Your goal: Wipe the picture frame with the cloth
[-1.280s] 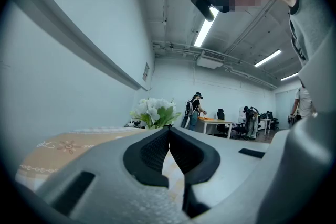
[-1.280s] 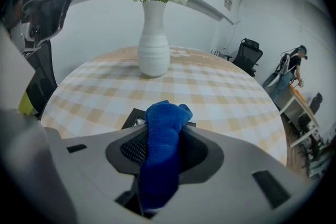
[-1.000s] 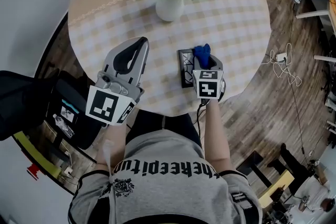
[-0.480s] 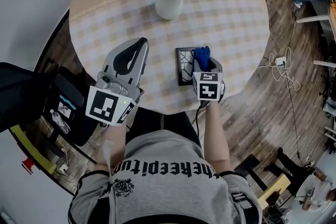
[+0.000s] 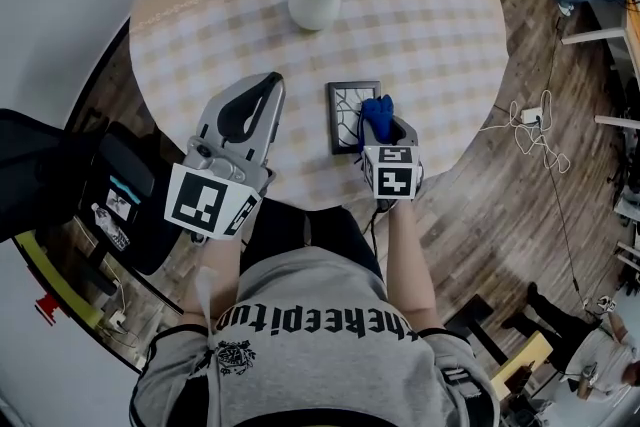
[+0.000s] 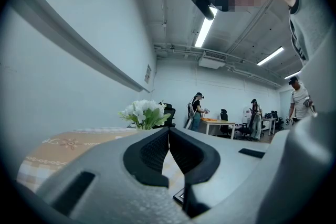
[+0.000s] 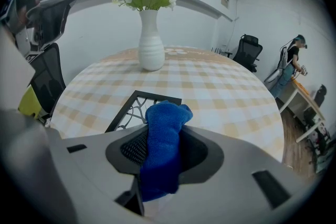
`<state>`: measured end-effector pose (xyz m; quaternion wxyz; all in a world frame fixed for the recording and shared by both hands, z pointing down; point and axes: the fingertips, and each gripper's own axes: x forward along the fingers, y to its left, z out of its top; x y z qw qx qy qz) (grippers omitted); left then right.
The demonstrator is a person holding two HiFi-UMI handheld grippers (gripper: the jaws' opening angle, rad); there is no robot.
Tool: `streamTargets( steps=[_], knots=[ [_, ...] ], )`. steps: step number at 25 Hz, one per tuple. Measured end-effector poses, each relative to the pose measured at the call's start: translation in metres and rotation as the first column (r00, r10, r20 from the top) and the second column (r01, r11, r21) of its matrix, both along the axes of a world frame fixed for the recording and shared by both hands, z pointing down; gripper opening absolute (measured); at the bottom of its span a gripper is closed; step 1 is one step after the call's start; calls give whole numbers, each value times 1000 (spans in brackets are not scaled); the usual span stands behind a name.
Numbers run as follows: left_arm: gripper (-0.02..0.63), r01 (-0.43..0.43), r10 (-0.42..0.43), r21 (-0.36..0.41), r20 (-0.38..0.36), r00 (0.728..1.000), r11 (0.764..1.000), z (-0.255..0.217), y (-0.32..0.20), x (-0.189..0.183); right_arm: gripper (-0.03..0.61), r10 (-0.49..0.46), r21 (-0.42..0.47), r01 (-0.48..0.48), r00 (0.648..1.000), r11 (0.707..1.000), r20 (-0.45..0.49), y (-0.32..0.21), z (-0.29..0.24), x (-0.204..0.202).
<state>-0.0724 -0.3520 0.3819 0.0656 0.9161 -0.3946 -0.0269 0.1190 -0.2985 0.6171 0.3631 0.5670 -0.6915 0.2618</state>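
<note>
A small black picture frame [image 5: 344,115] with a white branching pattern lies flat near the front edge of the round table [image 5: 440,25]. My right gripper [image 5: 378,115] is shut on a blue cloth [image 5: 376,111], held over the frame's right side. In the right gripper view the cloth [image 7: 164,140] bulges out between the jaws, with the frame [image 7: 137,107] just beyond and to the left. My left gripper [image 5: 258,93] hovers left of the frame, above the table, shut with nothing in it; its tips [image 6: 169,131] meet.
A white vase of white flowers [image 5: 314,0] stands at the table's middle, also the vase [image 7: 150,45] beyond the frame. A black chair [image 5: 60,185] is at the left. Cables [image 5: 535,130] lie on the wooden floor at right. People stand at desks far off.
My right gripper with the cloth has drawn back toward me along the frame's right side. The left gripper has stayed put; the head view has shifted a little.
</note>
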Motion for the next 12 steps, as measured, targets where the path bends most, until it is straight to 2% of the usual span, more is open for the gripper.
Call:
streamTargets(
  steps=[5, 12],
  knots=[
    [15, 6, -6, 2, 0, 1000, 1000, -1, 7, -1, 147, 23, 3, -23, 999, 1000, 44, -1, 1, -2],
    [17, 26, -26, 5, -2, 1000, 1000, -2, 10, -14, 146, 0, -1, 0, 999, 1000, 36, -4, 3, -18]
  ],
)
